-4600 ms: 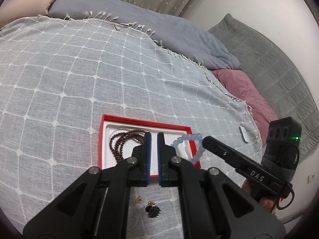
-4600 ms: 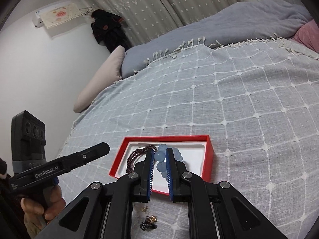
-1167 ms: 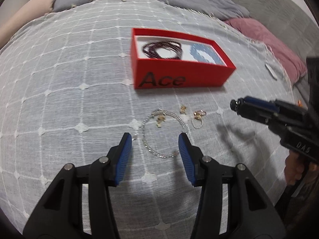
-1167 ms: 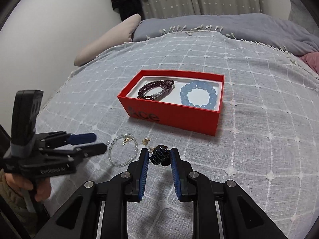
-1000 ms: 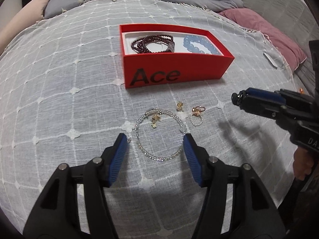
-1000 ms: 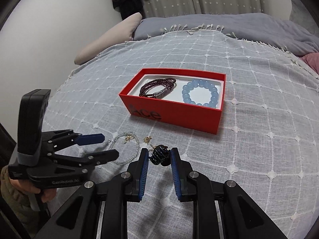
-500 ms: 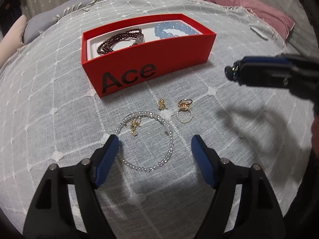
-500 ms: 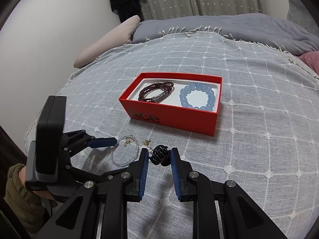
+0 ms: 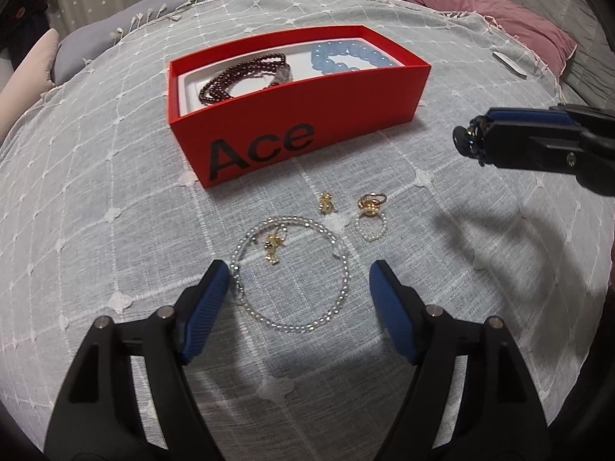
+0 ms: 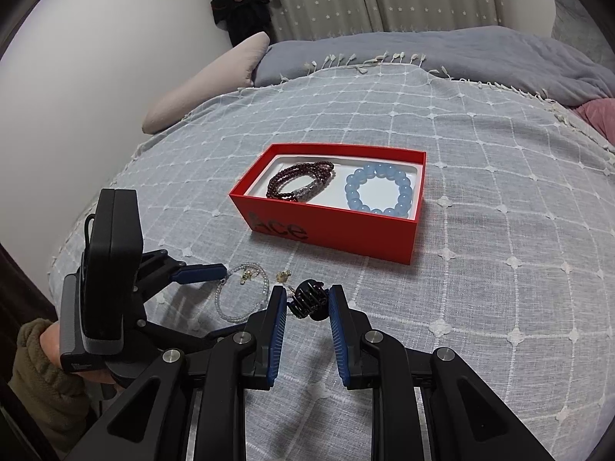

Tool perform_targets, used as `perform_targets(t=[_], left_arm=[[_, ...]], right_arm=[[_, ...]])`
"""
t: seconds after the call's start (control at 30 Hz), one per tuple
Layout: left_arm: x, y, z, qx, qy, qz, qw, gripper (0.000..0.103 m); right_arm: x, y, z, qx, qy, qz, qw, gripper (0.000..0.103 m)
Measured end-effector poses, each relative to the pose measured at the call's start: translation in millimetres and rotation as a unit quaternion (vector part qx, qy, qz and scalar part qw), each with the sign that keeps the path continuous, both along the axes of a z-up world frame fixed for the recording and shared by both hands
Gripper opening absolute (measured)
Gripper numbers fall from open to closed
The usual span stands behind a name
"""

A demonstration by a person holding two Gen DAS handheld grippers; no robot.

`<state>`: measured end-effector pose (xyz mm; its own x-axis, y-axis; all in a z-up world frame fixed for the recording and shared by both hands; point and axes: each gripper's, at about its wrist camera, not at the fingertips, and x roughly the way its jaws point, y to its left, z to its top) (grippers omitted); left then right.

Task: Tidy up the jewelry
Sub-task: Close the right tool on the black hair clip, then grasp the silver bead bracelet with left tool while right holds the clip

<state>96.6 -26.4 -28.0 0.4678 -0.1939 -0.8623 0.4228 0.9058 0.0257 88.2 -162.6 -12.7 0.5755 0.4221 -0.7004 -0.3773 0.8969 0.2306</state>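
A red box (image 9: 307,107) marked "Ace" holds a dark red bead bracelet (image 9: 242,77) and a blue bead bracelet (image 9: 346,57); it also shows in the right wrist view (image 10: 334,226). In front of it a clear bead bracelet (image 9: 292,269), gold earrings (image 9: 326,203) and a small pearl ring (image 9: 371,223) lie on the cloth. My left gripper (image 9: 300,280) is open, low over the clear bracelet, one finger either side. My right gripper (image 10: 307,303) is shut on a black hair claw (image 10: 307,299), held above the cloth to the right (image 9: 472,142).
A grey checked bedspread (image 10: 499,269) covers the bed. Grey bedding (image 10: 423,53), a beige pillow (image 10: 207,84) and a pink pillow (image 9: 499,27) lie at the far edges. A small white item (image 9: 511,63) sits far right.
My left gripper has opened wider and come down closer to the clear bracelet. My right gripper has kept hold of the black hair claw, almost still.
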Motion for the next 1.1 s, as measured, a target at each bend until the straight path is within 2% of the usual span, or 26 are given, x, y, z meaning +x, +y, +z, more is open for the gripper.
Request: perform_targets(t=[0.27, 0.3, 0.37, 0.63, 0.93, 1.1], left_arm=[[3, 1, -2, -0.001, 0.004, 0.005, 1.0, 0.075], [3, 1, -1, -0.002, 0.005, 0.006, 1.0, 0.073], [4, 3, 0, -0.004, 0.005, 0.013, 0.9999, 0.06], [5, 6, 1, -0.009, 0.005, 0.021, 0.9997, 0.06], [3, 12, 12, -0.033, -0.001, 0.029, 0.999, 0.059], [2, 12, 12, -0.031, 0.001, 0.026, 0.9992, 0.059]], right_arm=[[0, 0, 1, -0.001, -0.001, 0.002, 1.0, 0.023], [0, 0, 1, -0.001, -0.002, 0.002, 1.0, 0.023], [0, 0, 1, 0.0, -0.002, 0.002, 1.0, 0.023], [0, 0, 2, 0.0, -0.003, 0.001, 1.0, 0.023], [0, -1, 3, 0.002, -0.004, -0.001, 1.0, 0.023], [0, -1, 3, 0.001, -0.004, -0.001, 1.0, 0.023]])
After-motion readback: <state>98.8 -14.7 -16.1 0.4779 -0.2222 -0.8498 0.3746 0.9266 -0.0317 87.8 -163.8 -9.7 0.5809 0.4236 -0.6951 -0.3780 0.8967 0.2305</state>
